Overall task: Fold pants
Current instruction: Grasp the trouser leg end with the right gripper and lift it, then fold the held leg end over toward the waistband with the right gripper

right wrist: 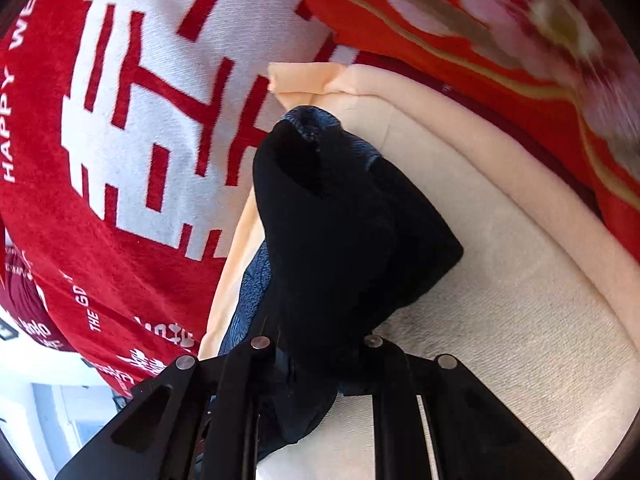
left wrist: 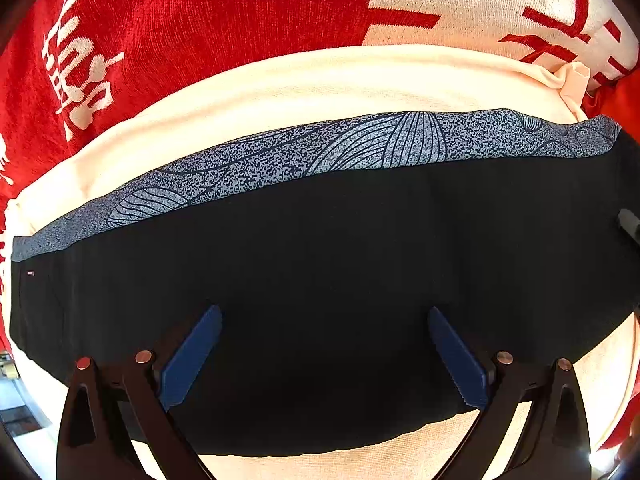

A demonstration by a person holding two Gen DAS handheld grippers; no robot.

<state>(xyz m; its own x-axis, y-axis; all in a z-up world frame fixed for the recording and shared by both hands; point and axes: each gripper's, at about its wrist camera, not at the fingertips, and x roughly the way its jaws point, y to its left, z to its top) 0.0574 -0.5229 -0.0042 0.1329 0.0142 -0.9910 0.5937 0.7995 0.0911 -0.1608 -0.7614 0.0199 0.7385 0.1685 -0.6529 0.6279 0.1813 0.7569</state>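
Over the cream cushion (left wrist: 320, 80) my left claw (left wrist: 324, 344) hangs spread above the flat black pants (left wrist: 320, 240); my right claw (right wrist: 316, 354) is clenched on a lifted end, ready for folding over.

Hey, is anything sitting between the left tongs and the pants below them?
Nothing visible. The left tongs are open right over the black pants, with only bare dark fabric between the blue pads. The right tongs are already shut on a bunched end of the pants.
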